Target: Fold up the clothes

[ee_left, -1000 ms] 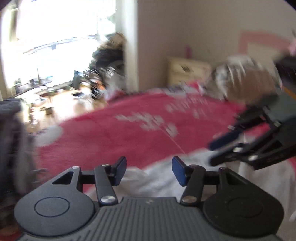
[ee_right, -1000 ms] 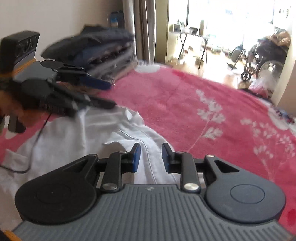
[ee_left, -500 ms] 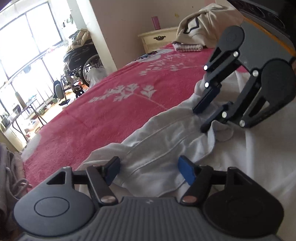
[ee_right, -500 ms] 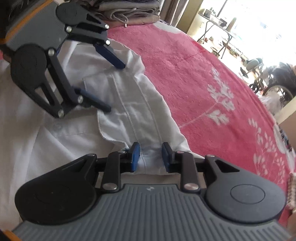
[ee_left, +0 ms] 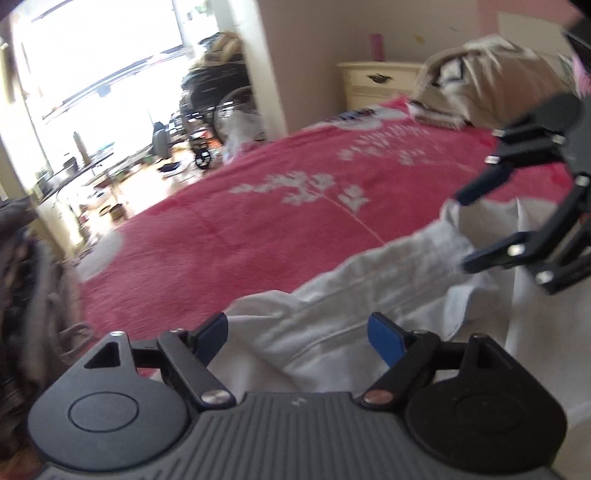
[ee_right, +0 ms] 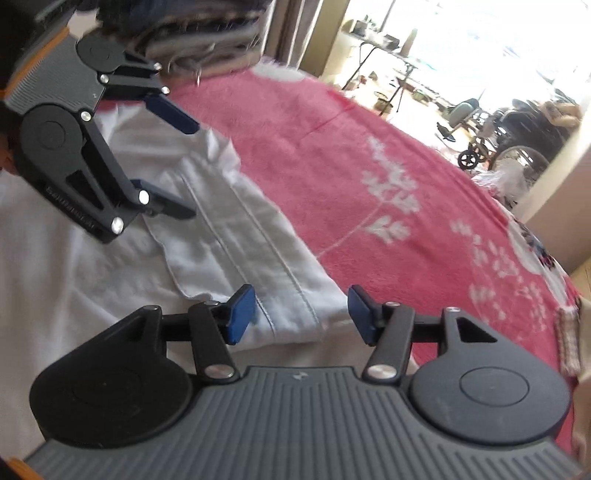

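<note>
From my left wrist view, my left tongs (ee_left: 297, 338) stand wide and are opening, the blue pads clear of the cloth. A folded white shirt (ee_left: 369, 291) lies under and between them on the red blanket (ee_left: 258, 229) of the bed. Its folded edge runs as a long band from near my left pad up and away to the right, toward my right tongs (ee_left: 469, 229). Those hang over the far end of the band, jaws apart, one blue finger above the cloth and one at its edge. Beyond the blanket stand a cream nightstand (ee_left: 376, 83) and a beige heap (ee_left: 491, 77); a wheelchair (ee_left: 221, 99) sits by the bright window.

From my right wrist view, my right tongs (ee_right: 301, 314) are partly spread and opening. The shirt's (ee_right: 236, 236) near corner lies between the pads, which do not press it. The stitched band runs its length from that corner up and to the left, where my left tongs (ee_right: 177, 166) gape over the other end. The rest of the shirt spreads flat to the left. Folded dark clothes (ee_right: 192, 33) are stacked behind.
</note>
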A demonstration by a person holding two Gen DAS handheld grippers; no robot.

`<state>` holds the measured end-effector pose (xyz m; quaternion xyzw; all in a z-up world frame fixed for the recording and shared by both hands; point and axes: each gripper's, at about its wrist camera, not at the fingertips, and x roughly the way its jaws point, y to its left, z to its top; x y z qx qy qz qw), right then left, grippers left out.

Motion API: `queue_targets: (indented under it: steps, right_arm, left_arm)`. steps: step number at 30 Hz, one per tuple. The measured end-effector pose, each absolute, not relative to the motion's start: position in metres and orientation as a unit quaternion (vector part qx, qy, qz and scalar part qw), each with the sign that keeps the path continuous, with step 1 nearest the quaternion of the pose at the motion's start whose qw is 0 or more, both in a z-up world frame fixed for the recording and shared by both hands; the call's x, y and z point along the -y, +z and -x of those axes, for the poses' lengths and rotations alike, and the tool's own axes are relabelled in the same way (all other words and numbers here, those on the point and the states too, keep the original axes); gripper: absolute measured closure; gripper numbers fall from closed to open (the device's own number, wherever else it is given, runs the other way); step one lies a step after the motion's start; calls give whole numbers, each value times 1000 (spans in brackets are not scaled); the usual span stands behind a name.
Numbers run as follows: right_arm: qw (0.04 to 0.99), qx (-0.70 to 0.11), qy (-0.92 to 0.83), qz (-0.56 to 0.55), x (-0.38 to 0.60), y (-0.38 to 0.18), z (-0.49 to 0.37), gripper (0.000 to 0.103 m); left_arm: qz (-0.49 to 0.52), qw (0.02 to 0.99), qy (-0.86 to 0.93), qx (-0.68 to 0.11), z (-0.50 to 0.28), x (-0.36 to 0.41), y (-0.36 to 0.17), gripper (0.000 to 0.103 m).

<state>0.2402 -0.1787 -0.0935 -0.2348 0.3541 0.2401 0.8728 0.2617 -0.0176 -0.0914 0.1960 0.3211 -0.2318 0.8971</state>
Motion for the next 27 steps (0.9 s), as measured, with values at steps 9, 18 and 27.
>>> queue_targets:
  steps: [9,18,27]
  right_arm:
    - [917,-338,212,27,247,-1,-147,41]
    - [849,-410,200,-267,307,-4,0,35]
    - [759,-537,94,-356,306,-98,74,36]
  left_arm:
    - [-93,931,-157,-317,-194,-70,5,17]
    - [-14,916,-96,-388,-59,-197,48,13]
    - [89,828,-93,-546,32,-242,-64,32]
